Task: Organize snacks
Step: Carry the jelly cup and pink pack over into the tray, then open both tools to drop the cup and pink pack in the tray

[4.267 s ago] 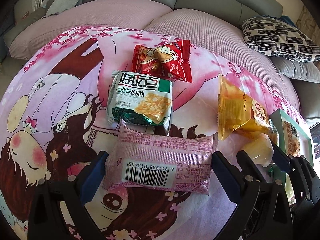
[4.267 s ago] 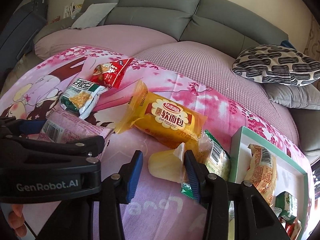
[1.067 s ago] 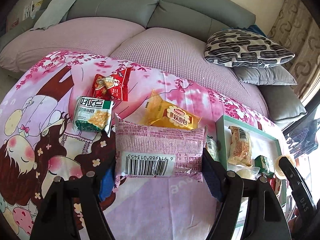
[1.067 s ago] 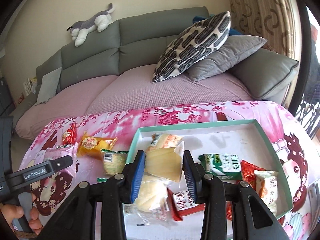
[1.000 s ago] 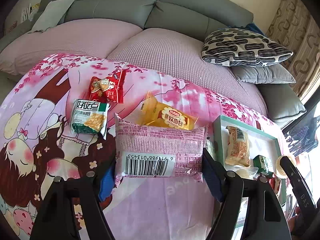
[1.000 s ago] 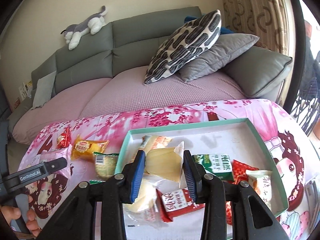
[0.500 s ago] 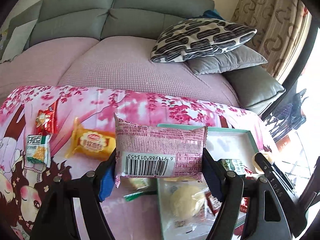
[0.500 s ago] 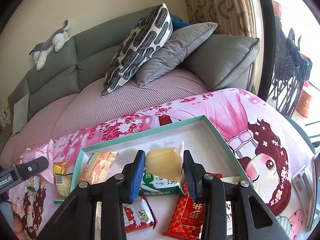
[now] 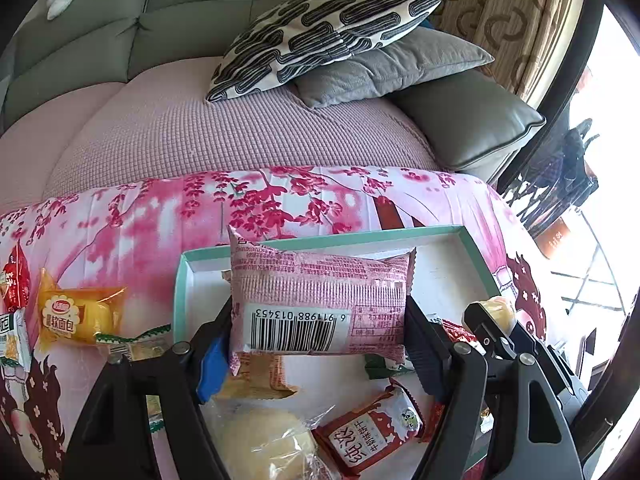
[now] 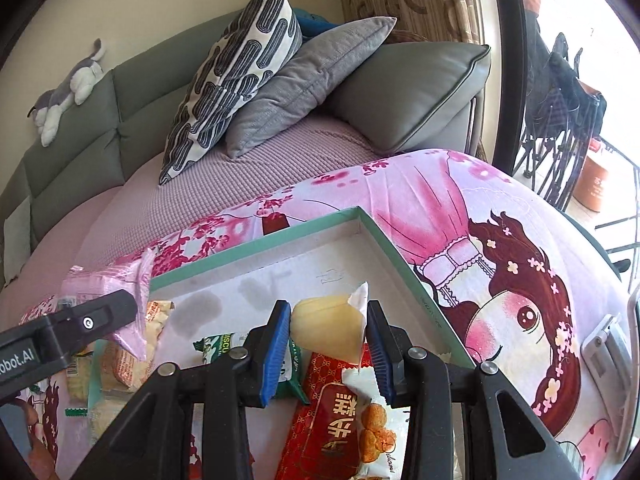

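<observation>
Left gripper [image 9: 318, 354] spread wide, clamping the pink packet [image 9: 320, 300] (barcode facing us); right gripper [image 10: 327, 354] narrow, pinching the yellow snack [image 10: 328, 326] over the tray [image 10: 384, 240].

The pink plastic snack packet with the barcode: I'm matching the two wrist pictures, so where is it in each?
Left wrist: the pink plastic snack packet fills the centre, clamped in the left gripper, barcode facing the camera.
Right wrist: the same packet sits at the left edge, seen end-on above the left gripper's black finger.
Shared landmark: the teal-rimmed white tray beneath it.
</observation>
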### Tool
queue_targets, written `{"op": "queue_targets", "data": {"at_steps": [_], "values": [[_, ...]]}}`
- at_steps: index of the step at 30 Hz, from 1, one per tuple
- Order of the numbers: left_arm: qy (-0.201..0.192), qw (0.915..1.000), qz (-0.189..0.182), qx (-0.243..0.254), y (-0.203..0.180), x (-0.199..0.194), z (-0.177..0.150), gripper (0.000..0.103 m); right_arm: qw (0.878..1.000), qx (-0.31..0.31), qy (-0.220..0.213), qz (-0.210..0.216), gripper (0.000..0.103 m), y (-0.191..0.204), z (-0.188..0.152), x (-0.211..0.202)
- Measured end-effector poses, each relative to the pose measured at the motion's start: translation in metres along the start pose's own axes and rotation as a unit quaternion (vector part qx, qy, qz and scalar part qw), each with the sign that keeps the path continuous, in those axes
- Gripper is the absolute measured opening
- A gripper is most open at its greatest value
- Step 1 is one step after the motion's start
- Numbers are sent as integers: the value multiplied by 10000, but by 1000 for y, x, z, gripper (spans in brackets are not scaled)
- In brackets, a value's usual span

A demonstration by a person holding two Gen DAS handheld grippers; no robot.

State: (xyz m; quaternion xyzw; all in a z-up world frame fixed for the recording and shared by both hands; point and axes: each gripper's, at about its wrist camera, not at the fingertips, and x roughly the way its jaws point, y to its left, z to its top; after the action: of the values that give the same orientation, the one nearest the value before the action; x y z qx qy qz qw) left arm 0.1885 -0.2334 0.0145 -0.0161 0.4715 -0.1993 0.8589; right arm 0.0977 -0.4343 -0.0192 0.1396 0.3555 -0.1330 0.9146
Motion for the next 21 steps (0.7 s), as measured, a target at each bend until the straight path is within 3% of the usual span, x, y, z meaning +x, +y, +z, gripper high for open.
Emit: {"op": "queue_targets", "data": {"at_steps": [8, 16, 21], "values": [[179, 9997, 107, 94, -11, 24, -1, 77, 9998, -1, 168, -77, 40, -4, -3, 9], [188, 9995, 196, 151, -14, 21, -1, 79, 9995, -125, 225, -207, 41, 1, -4, 10], [178, 9997, 144, 99, -12, 15, -2, 82, 9995, -126, 230, -158, 63, 2, -2, 5]]}}
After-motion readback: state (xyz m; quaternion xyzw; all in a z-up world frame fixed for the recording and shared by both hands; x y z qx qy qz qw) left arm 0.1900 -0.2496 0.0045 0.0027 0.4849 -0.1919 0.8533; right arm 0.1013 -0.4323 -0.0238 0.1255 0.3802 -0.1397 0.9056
